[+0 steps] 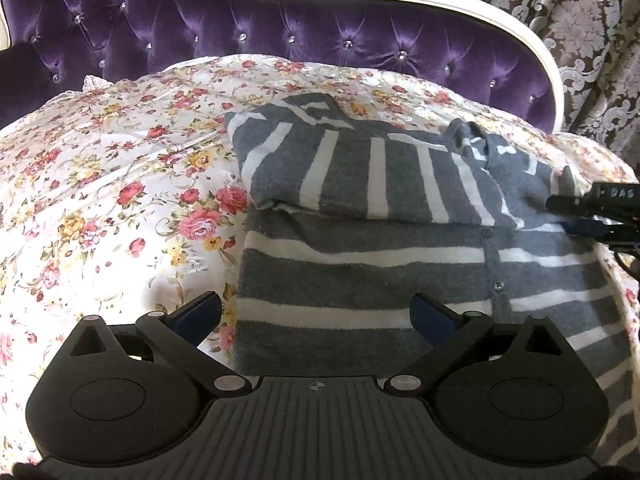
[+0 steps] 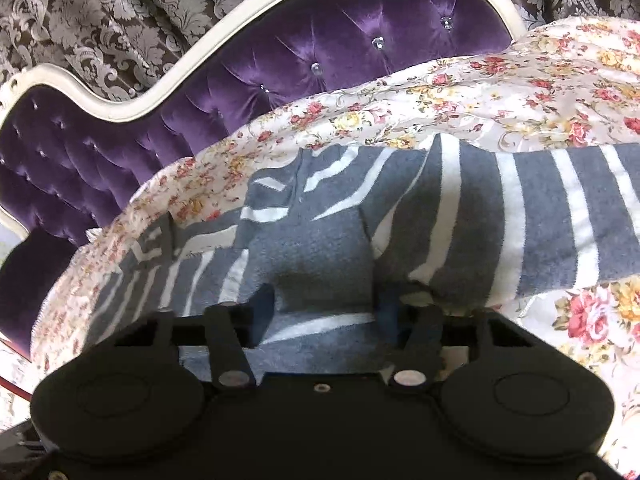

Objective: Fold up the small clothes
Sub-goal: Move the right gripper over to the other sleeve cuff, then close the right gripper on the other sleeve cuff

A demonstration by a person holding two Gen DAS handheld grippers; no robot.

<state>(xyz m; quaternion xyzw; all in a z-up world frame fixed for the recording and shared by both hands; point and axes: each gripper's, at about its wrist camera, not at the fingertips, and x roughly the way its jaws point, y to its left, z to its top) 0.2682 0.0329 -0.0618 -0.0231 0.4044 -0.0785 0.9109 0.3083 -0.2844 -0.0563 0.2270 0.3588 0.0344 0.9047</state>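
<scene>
The left wrist view shows the grey-and-white striped knitted cardigan (image 1: 400, 240) lying on the floral-printed quilt (image 1: 120, 180) of a bed backed by a purple tufted velvet headboard (image 1: 280, 32), with damask-patterned curtains (image 1: 580, 20) behind. The cardigan is spread flat, probably so that its edges can be matched. Its far part is already turned over the near part, since the stripes up there run away from the camera while those on the near panel run across the view. The button placket (image 1: 494, 264) runs up the near panel towards the headboard, so the body's long axis seems to lie along that line, with the collar end apparently at the far right, though the bunched cloth there makes this uncertain. The left gripper (image 1: 316, 312) hovers over the near hem with its jaws spread wide and nothing between them, likely waiting to pin or lift that edge. At the right margin of this view the right gripper (image 1: 592, 210) reaches onto the cardigan's side. In the right wrist view its jaws stand narrow, with a raised ridge of grey knit between the fingers, and the cloth humps up there as if pinched. I judge this grip is meant to carry that side over for the next fold.
</scene>
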